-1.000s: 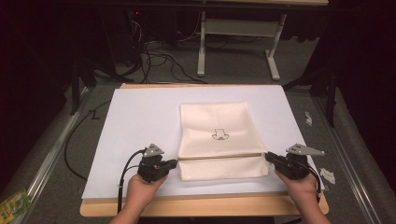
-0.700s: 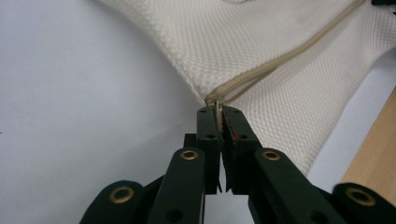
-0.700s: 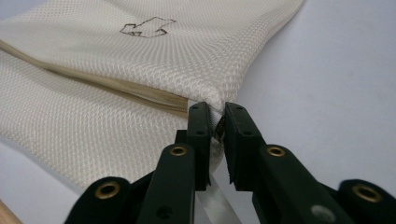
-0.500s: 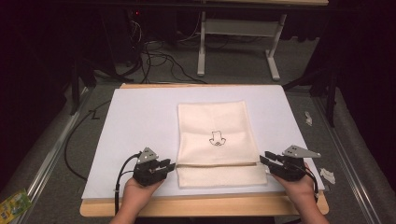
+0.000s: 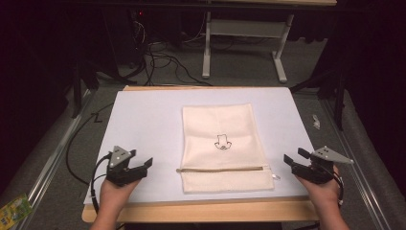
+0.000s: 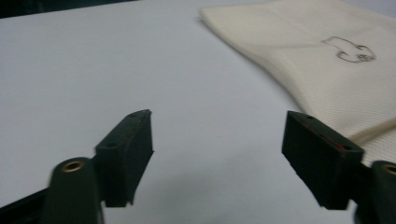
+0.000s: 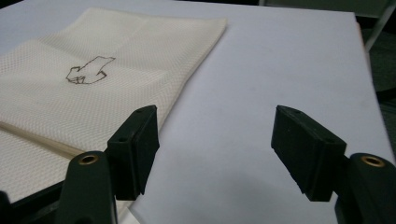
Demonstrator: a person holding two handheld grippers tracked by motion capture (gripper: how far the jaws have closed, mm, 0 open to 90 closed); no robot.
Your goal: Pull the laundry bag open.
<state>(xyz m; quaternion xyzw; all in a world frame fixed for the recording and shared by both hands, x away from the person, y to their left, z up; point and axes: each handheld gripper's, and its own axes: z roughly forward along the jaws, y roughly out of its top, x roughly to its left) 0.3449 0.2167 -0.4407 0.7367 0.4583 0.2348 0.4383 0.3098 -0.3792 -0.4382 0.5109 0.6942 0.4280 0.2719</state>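
A cream cloth pouch (image 5: 220, 143) lies flat on the white sheet (image 5: 143, 120), with a small drawn motif (image 5: 222, 142) in its middle and a zipper (image 5: 222, 168) across its near end. My left gripper (image 5: 146, 163) stands left of the pouch, apart from it; its jaws have just been opening and hold nothing. My right gripper (image 5: 293, 156) stands right of the pouch, its jaws also just opened and empty. In the left gripper view the left gripper (image 6: 218, 119) sits over bare sheet, the pouch (image 6: 303, 51) at upper right. In the right gripper view the right gripper (image 7: 215, 112) has the pouch (image 7: 93, 102) at left.
The sheet covers a wooden table whose front edge (image 5: 201, 211) runs between the person's hands. Cables (image 5: 158, 62) and a white desk frame (image 5: 244, 28) lie beyond the table. A green packet (image 5: 12, 211) sits at lower left, a small white scrap (image 5: 316, 120) at right.
Both grippers were shut on the pouch's near side edges. They have opened, let go and moved outward, the left one farther. The pouch has flattened on the sheet.
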